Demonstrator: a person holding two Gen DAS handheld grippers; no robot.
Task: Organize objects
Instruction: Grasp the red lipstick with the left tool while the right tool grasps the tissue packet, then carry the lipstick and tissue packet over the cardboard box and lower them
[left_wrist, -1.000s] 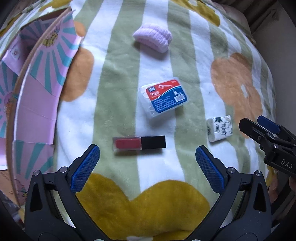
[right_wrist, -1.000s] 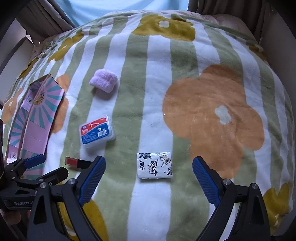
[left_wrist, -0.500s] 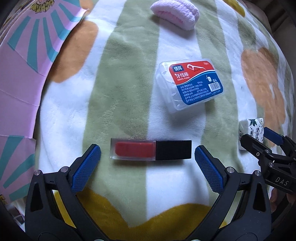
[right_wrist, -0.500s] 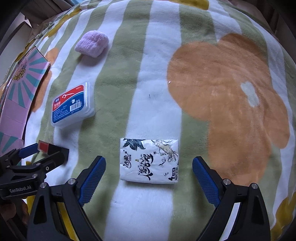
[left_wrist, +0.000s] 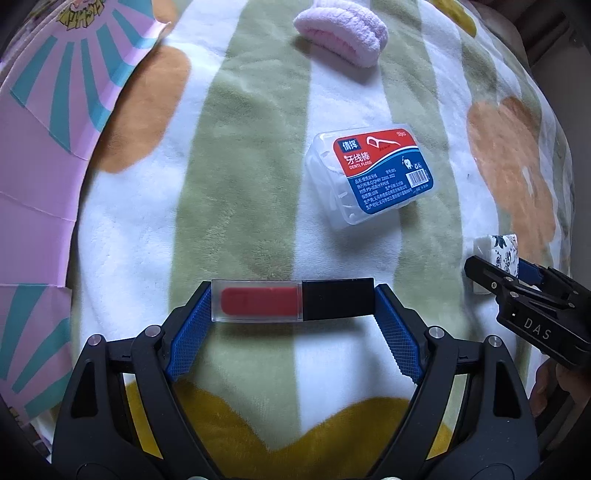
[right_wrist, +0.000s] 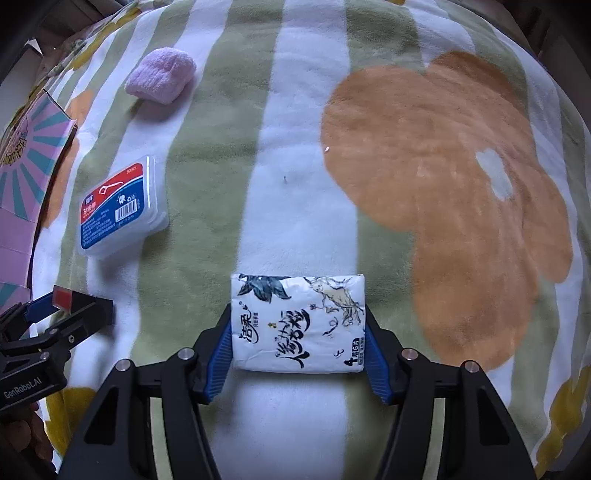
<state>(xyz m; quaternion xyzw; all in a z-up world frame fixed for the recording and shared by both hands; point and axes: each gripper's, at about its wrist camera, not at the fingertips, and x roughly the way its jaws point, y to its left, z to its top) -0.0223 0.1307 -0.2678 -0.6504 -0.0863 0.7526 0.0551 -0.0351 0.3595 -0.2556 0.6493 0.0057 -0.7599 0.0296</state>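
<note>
Lying between hand-held gripper pads: lip-gloss tube

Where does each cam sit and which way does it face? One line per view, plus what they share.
Left wrist: on the left gripper, looking forward and down at the blanket; its pads clamp the lip gloss tube end to end; right gripper at right edge.
Right wrist: on the right gripper, same downward tilt; pads squeeze the tissue pack; left gripper at left edge.
Shared: floss box, pink cloth roll, pink carton, tube and pack.

"DENTL FLOSS" on floss box; "DAS", "GenRobot.AI" on hand-held grippers.
</note>
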